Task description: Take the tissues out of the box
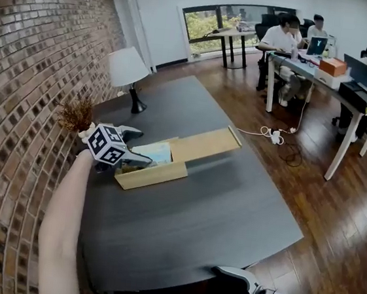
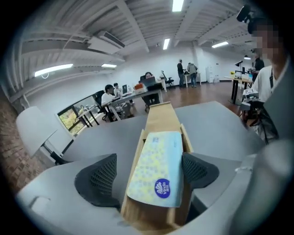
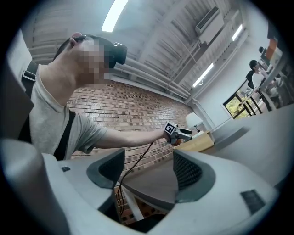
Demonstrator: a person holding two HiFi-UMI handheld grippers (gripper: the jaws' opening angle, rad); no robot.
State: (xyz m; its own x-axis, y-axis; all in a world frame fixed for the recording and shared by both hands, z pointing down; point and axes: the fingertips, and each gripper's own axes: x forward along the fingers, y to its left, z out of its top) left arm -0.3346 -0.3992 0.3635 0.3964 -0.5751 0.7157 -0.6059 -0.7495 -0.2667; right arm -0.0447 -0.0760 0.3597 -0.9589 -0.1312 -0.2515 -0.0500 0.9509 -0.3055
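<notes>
Right gripper spread, empty, left gripper spread astride tissue pack in wooden box

A white-shaded lamp stands on the dark table beyond the left fingers, with a dried plant tuft just beside them. Well past them, people sit at desks, and a power strip lies on the floor.
</notes>
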